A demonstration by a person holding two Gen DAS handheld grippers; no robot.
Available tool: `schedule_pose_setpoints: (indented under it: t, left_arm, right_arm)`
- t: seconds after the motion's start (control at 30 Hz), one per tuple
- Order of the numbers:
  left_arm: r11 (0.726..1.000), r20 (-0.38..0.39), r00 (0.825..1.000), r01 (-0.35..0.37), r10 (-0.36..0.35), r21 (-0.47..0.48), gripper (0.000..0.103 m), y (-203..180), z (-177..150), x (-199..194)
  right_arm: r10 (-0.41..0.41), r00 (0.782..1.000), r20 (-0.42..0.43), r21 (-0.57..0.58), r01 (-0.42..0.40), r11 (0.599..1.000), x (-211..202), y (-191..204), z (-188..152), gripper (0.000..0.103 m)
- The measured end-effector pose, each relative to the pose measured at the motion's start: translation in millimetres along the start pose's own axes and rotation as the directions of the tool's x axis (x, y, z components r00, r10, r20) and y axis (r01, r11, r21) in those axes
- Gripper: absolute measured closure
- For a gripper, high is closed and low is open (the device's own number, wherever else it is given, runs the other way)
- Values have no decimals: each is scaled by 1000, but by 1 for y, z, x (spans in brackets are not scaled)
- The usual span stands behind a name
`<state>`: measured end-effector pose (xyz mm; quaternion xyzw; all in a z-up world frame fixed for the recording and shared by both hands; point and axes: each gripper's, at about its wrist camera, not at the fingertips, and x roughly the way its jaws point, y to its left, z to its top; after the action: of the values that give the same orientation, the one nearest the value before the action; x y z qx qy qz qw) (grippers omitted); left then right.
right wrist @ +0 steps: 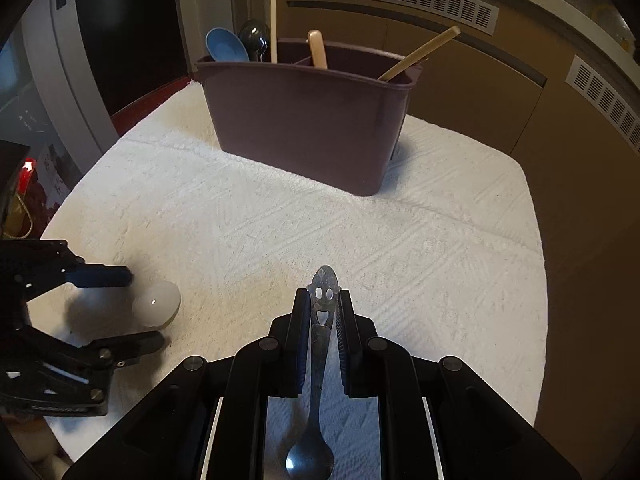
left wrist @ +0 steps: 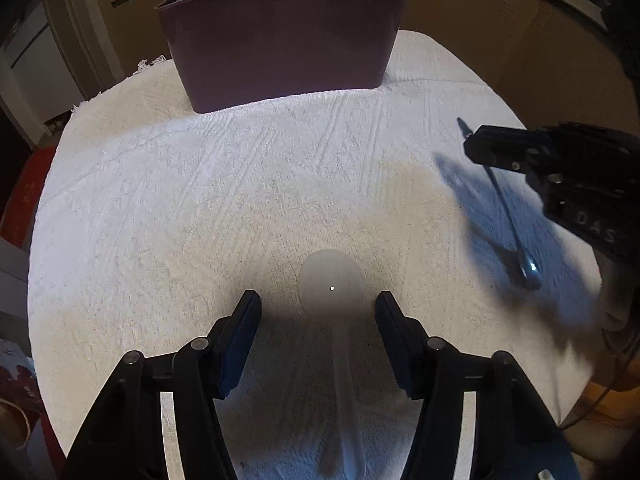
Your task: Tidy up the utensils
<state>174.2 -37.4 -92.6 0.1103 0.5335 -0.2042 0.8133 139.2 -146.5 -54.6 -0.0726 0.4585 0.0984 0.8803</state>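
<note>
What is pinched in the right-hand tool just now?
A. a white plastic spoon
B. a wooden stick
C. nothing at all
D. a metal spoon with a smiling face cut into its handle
D: in the right wrist view the right tool is closed on the handle of the metal spoon, whose face cut-outs show between the pads and whose bowl hangs below.

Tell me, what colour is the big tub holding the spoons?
The tub is dark purple-brown, like a plum. The right wrist view shows it best.
</note>
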Motion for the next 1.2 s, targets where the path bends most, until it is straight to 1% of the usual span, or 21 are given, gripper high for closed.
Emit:
schedule_pose_setpoints:
  t: [0.1, 0.13, 0.2, 0.27, 0.37, 0.47, 0.5, 0.53, 0.6, 0.67, 0.77, 0.83, 0.93, 1.07, 1.17, 1.2]
  left_arm:
    - [1000, -8, 1000, -18, 19, 21, 50, -7, 3, 1]
    - [999, -9, 1000, -23, 23, 23, 52, -8, 3, 1]
    - [999, -8, 1000, -24, 25, 25, 60, -10, 4, 1]
    - [999, -3, 999, -33, 33, 22, 72, -9, 5, 0]
    - [999, 12, 999, -31, 30, 16, 72, -9, 4, -7]
    - [1000, 56, 998, -25, 24, 15, 72, -9, 4, -22]
    - [1000, 80, 997, -20, 19, 13, 72, -7, 5, -30]
    - [1000, 109, 994, -15, 14, 10, 72, -5, 7, -39]
    - [1000, 163, 987, -14, 12, 6, 72, -2, 11, -58]
    - [1000, 223, 975, -12, 13, -5, 72, 2, 15, -79]
    - [1000, 273, 962, -10, 15, -17, 72, 8, 21, -98]
    - [999, 281, 959, -8, 16, -32, 72, 13, 20, -102]
    - [999, 261, 965, -3, 17, -53, 72, 19, 13, -95]
    - [995, 206, 978, 14, 6, -96, 72, 31, -3, -67]
    - [992, 176, 984, 26, -4, -122, 72, 40, -9, -55]
    - [991, 170, 985, 31, -9, -128, 72, 43, -11, -52]
  right_arm:
    - [0, 1000, 25, 4, 0, 1000, -14, -3, -3, 90]
    - [1, 1000, 30, 5, -1, 1000, -20, -7, -6, 90]
    - [5, 999, 40, 9, -6, 1000, -25, -7, -8, 90]
    - [11, 999, 47, 10, -12, 1000, -31, -12, -11, 90]
    - [20, 998, 58, 12, -21, 1000, -37, -11, -13, 90]
    - [28, 997, 75, 13, -29, 1000, -44, -11, -11, 90]
    - [32, 996, 87, 13, -33, 999, -49, -11, -10, 98]
    - [37, 994, 98, 16, -38, 999, -55, -10, -10, 102]
    - [41, 989, 142, 26, -45, 999, -70, -10, -7, 102]
    - [41, 983, 181, 23, -46, 999, -86, -10, -3, 102]
    - [25, 979, 202, -6, -24, 1000, -99, -6, 4, 102]
    - [13, 985, 171, -13, -11, 1000, -93, -6, 5, 101]
    - [35, 996, 82, 4, -35, 999, -65, -12, -2, 97]
    - [49, 999, 5, 36, -50, 998, -23, -15, -19, 95]
    - [36, 999, -35, 52, -34, 998, 0, -15, -24, 93]
    - [36, 998, -44, 59, -33, 998, 6, -16, -24, 89]
